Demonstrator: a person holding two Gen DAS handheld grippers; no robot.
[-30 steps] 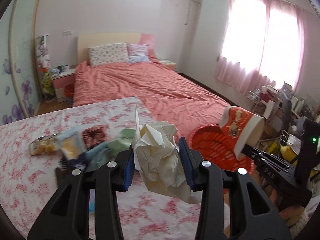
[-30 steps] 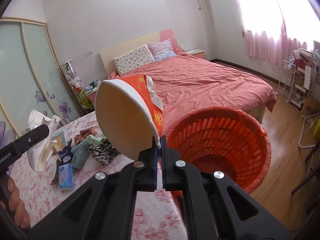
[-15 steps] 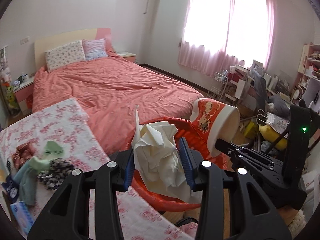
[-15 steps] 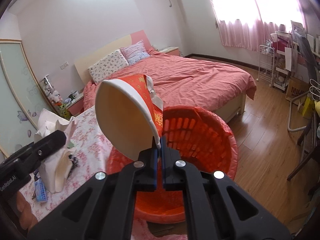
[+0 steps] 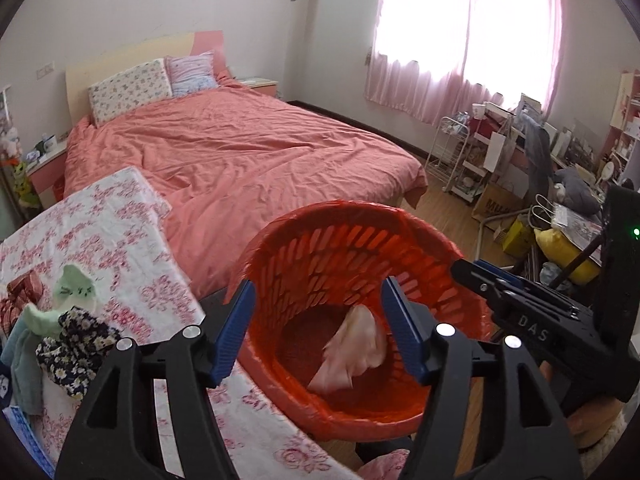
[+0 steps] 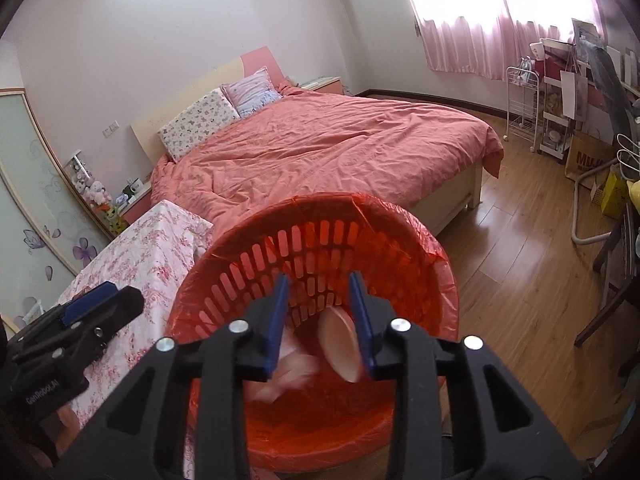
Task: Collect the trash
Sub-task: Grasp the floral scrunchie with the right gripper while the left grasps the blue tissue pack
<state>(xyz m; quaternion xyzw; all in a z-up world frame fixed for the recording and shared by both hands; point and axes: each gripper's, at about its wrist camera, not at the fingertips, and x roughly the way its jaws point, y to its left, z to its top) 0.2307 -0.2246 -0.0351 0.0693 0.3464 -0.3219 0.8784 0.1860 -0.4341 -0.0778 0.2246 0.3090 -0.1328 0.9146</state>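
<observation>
We take the red basket (image 5: 360,264) as our landmark: it stands beside the flowered table (image 5: 120,248), its mouth tipped toward us, with the bed (image 5: 240,152) beyond it. Inside, the crumpled tissue (image 5: 352,344) is blurred, low in the basket, and the paper cup (image 6: 340,340) is on edge just above the bottom.

What could go wrong, as we judge it: the cup is tumbling near the wall and might bounce off and roll out over the tilted rim; the light tissue could catch on the loose liner at the rim. Socks (image 5: 76,332) on the table beside the basket are not trash, and a hasty next grab there could take them.

Our left gripper (image 5: 316,328) hovers over the near rim, pitched downward, jaws opening, nothing pinched between them. Our right gripper (image 6: 320,320) points down into the mouth alongside, jaws opening, the cup between them but free of the pads
</observation>
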